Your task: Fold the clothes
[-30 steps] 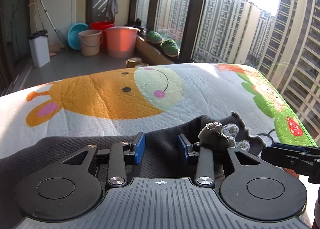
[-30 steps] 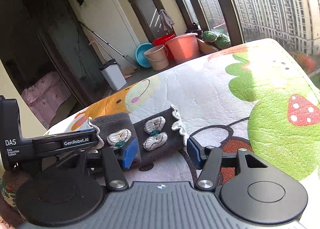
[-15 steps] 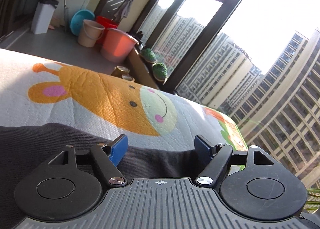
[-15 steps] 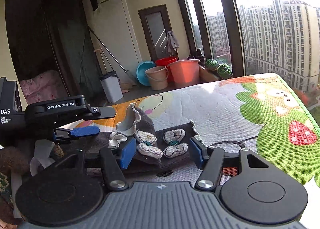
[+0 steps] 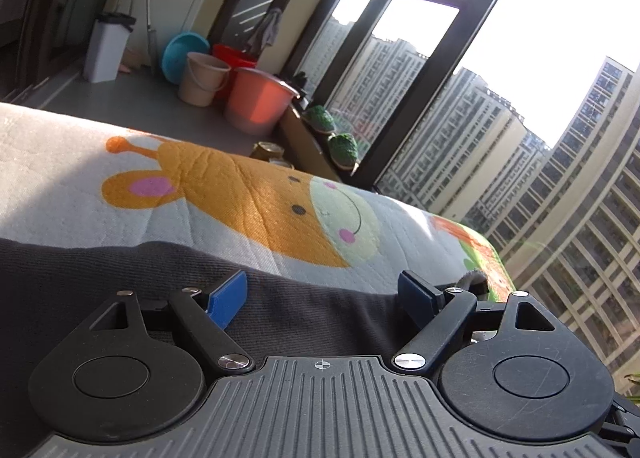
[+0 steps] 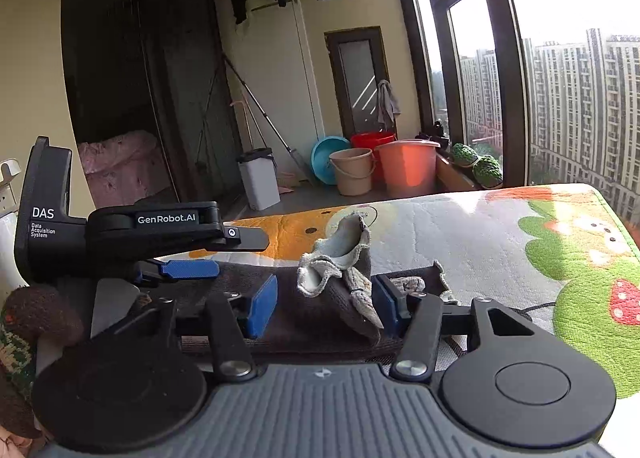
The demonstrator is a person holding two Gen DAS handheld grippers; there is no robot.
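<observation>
1. The dark grey knitted garment (image 5: 120,282) lies flat on the cartoon-printed quilted mat (image 5: 240,193), at its near edge. Its cuff or hem end, with pale frilled trim (image 6: 336,250), stands bunched up to the right.

2. The left gripper (image 5: 322,294) hovers low over the flat grey cloth. Its jaws are opening and stand wide, with cloth beneath them but nothing pinched.

3. The right gripper (image 6: 324,298) is at the bunched trim end. Its jaws are closing, and the raised fold sits between the blue pads (image 6: 262,306). The right pad looks to touch the fabric, while the left one stands clear, so no grip yet.

4. The step in hand seems to be taking a fresh hold on that end to turn it over.

5. Next, the right jaws need to finish pinching the fold. The left should then pin or grasp the body so the cloth does not drag along the mat.
</observation>
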